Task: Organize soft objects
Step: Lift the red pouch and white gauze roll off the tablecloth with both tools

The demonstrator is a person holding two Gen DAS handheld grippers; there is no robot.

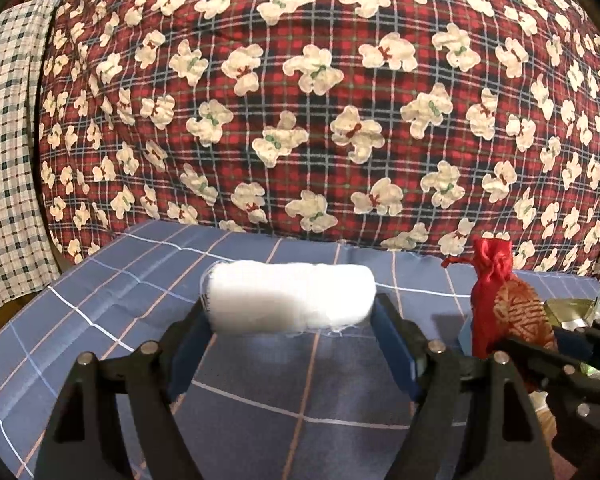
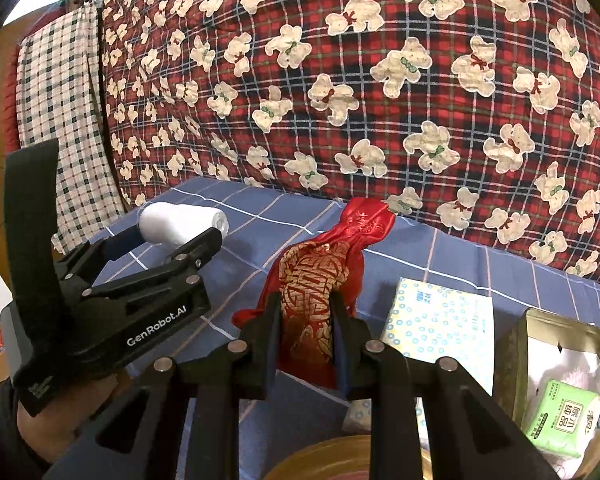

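A white cloth roll [image 1: 288,292] sits crosswise between the blue pads of my left gripper [image 1: 292,314], which is shut on its two ends just above the blue checked sheet [image 1: 260,408]. The right wrist view shows the same roll [image 2: 180,224] gripped by the left gripper [image 2: 176,236]. My right gripper [image 2: 305,302] is shut on a red satin pouch [image 2: 312,276] with a gold pattern, pinching its lower part. The pouch's tied neck points away, toward the quilt. In the left wrist view the pouch [image 1: 492,284] stands at the right, with the right gripper [image 1: 540,340] behind it.
A red plaid quilt with bear prints [image 1: 300,100] rises behind the sheet. A green checked cloth [image 1: 8,140] hangs at the left. A blue-dotted tissue pack [image 2: 440,320] lies to the right, beside an open tin box [image 2: 516,344] holding a green tissue pack [image 2: 564,416]. A gold round rim [image 2: 324,460] shows at the bottom.
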